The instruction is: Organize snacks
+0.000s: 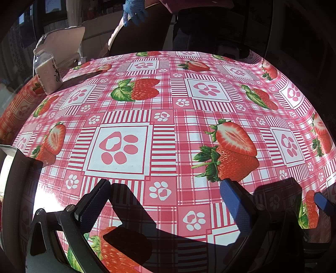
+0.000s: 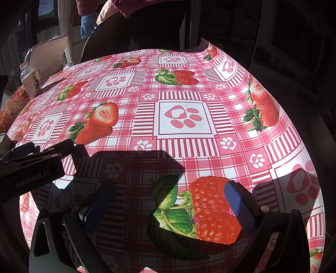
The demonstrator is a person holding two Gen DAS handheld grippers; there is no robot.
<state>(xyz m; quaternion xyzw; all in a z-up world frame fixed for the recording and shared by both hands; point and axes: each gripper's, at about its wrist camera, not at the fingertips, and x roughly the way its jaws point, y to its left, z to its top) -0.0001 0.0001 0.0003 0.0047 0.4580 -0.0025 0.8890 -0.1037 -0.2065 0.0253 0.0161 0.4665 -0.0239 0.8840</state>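
Both tools hang above the near edge of the surface with nothing between their pads: the left hand-held gripper has its fingers spread wide, and so does the right hand-held gripper. The only likely snack in sight is one clear jar with a pale filling, standing at the far left corner, well apart from both tools. The risk, as I judge it, is the long reach: coming in at an angle could tip the upright jar or push it off that corner, and the glossy cloth may let it slide. Count: two grippers, one jar, one gloved hand beyond the far edge.
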